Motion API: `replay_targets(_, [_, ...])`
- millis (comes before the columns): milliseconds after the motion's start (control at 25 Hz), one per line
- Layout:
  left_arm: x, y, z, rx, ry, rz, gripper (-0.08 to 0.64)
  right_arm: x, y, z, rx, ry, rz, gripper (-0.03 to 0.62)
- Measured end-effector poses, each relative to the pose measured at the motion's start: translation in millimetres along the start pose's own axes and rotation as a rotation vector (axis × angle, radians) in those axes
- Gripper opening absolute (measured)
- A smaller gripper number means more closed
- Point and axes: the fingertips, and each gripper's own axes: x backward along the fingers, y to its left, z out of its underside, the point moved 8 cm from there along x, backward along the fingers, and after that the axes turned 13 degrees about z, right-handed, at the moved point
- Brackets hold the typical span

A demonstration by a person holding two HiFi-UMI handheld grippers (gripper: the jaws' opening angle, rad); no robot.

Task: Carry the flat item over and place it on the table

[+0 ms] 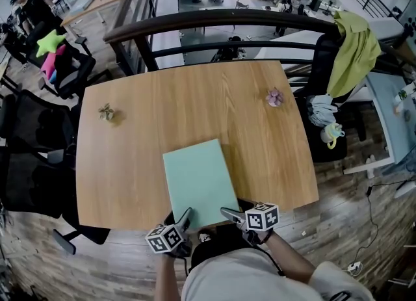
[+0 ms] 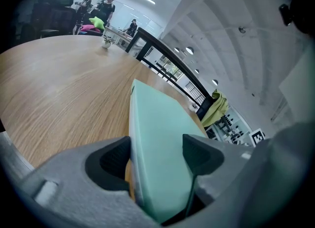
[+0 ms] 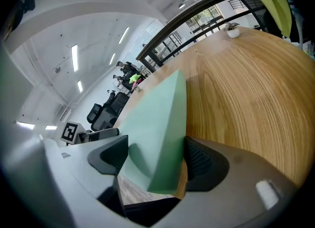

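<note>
Flat green item (image 1: 195, 179) is lying mostly on the counter (image 1: 130, 163), with its near edge overhanging toward the person. Left gripper (image 1: 184, 219) and right gripper (image 1: 228, 214) fingers are each clamping a near corner. Placement is looking almost done; letting go and pulling clear are left.

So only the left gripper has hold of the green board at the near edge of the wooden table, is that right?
Not quite: both hold it. The right gripper view shows the green board between the fingers of the right gripper too, as with the left gripper. It is at the near edge of the wooden table.
</note>
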Motion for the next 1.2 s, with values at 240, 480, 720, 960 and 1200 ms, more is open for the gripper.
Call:
replay_targets(240, [-6, 3, -8, -0.003, 0.013, -0.011, 0.344, -7, -2, -7, -0.003, 0.015, 0.001, 0.368])
replay_targets(480, [-15, 7, -15, -0.003, 0.024, -0.02, 0.344, -15, -7, -17, 0.007, 0.025, 0.009, 0.37])
replay_targets(720, [-24, 11, -25, 0.001, 0.029, -0.021, 0.345, -24, -10, -27, 0.012, 0.04, 0.011, 0.373])
replay_targets(960, [-33, 17, -34, 0.001, 0.037, -0.022, 0.345, -34, -10, -42, 0.057, 0.05, 0.03, 0.376])
replay_targets(1200, [-45, 24, -46, -0.008, 0.044, -0.031, 0.345, -46, -12, -57, 0.104, 0.056, 0.061, 0.38])
